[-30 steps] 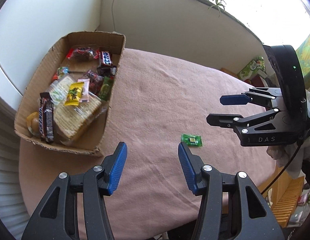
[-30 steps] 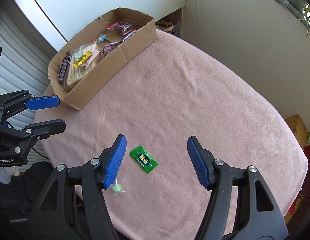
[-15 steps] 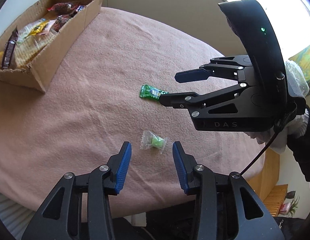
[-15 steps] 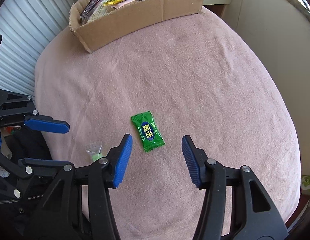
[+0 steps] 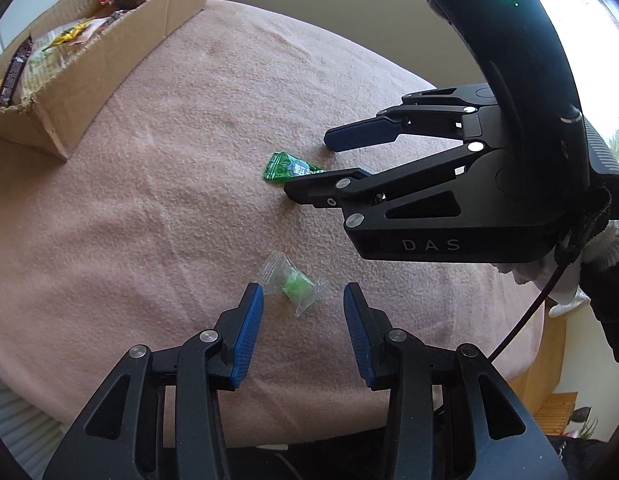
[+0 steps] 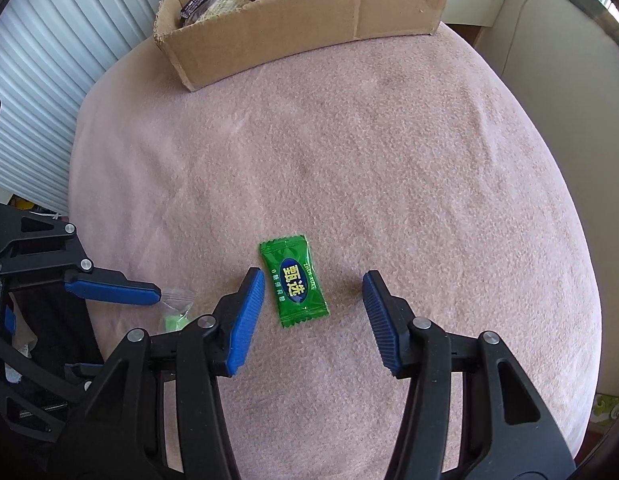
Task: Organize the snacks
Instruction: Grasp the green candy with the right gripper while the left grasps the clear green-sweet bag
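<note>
A clear-wrapped light-green candy [image 5: 295,288] lies on the pink cloth between the fingertips of my left gripper [image 5: 303,294]. That gripper is open and its blue pads stand clear of the wrapper on both sides. A green snack packet [image 6: 295,284] with yellow lettering lies flat between the fingers of my right gripper [image 6: 312,280], which is open too, pads not touching it. In the left wrist view the right gripper [image 5: 309,168] hangs over the same green packet [image 5: 285,167]. A cardboard box [image 6: 289,40] with several snacks stands at the far side of the table.
The table is covered by a pink cloth [image 6: 349,160] and curves away close behind both grippers. A white slatted shutter [image 6: 49,60] is on the left and a pale wall on the right. A white-gloved hand [image 5: 565,288] holds the right gripper.
Both grippers have come down close to the cloth and their jaws have narrowed. The left one moved over the clear-wrapped candy; the right one rolled and now straddles the green packet.
</note>
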A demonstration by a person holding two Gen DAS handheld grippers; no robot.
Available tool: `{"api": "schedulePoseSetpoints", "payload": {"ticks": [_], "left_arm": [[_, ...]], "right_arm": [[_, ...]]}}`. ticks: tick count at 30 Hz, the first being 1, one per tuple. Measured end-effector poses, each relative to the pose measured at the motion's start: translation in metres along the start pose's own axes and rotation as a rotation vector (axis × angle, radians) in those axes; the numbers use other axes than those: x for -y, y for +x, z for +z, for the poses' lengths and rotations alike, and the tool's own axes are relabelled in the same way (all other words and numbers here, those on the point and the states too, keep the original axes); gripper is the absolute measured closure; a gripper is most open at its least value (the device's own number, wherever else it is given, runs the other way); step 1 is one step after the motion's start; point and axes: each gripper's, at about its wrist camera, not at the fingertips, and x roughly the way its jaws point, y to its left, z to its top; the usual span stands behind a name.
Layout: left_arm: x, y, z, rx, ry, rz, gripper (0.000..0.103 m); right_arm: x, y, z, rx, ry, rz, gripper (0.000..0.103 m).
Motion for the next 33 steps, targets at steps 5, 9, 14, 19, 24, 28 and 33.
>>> {"api": "schedulePoseSetpoints", "payload": {"ticks": [5,9,14,19,24,28,33], "left_arm": [[0.007,0.010,0.004,0.009,0.042,0.050,0.064],[0.010,0.019,0.011,0.022,0.062,0.083,0.075],[0.011,0.021,0.012,0.023,0.087,0.098,0.080],[0.008,0.019,0.011,0.025,0.084,0.089,0.085],[0.003,0.017,0.012,0.027,0.078,0.079,0.086],[-0.006,0.022,0.021,0.029,0.079,0.073,0.086],[-0.015,0.001,0.015,0.032,0.082,0.064,0.087]], "right_arm": [[-0.002,0.007,0.003,0.000,-0.010,0.003,0.057],[-0.002,0.010,0.002,0.003,-0.016,0.003,0.059],[0.004,0.005,-0.008,0.005,0.000,-0.008,0.074],[0.008,0.000,-0.007,0.006,0.009,-0.007,0.079],[0.008,0.002,-0.007,0.005,0.012,-0.015,0.080],[0.003,-0.002,-0.008,0.008,0.027,-0.016,0.082],[0.008,-0.007,-0.010,0.010,0.044,-0.016,0.082]]}}
